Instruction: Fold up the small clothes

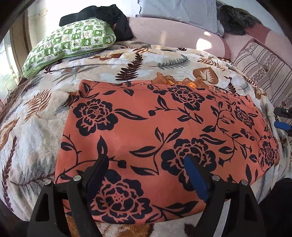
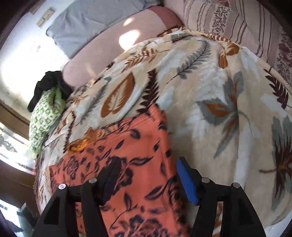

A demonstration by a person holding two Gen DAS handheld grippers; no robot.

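Cream fleece blanket w/ brown and grey leaf print [image 1: 164, 54] covers bed. Green-white checked pillow [image 1: 71, 42] at 11 o'clock, black crumpled cloth [image 1: 102, 13] on it. Grey pillow [image 1: 178, 12] at 12, striped beige cushion [image 1: 264, 71] at 2.

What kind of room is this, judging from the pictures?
Most likely a bedroom: the orange floral garment lies on a bed covered with a leaf-print blanket, with a green patterned pillow and a grey pillow at its far end.
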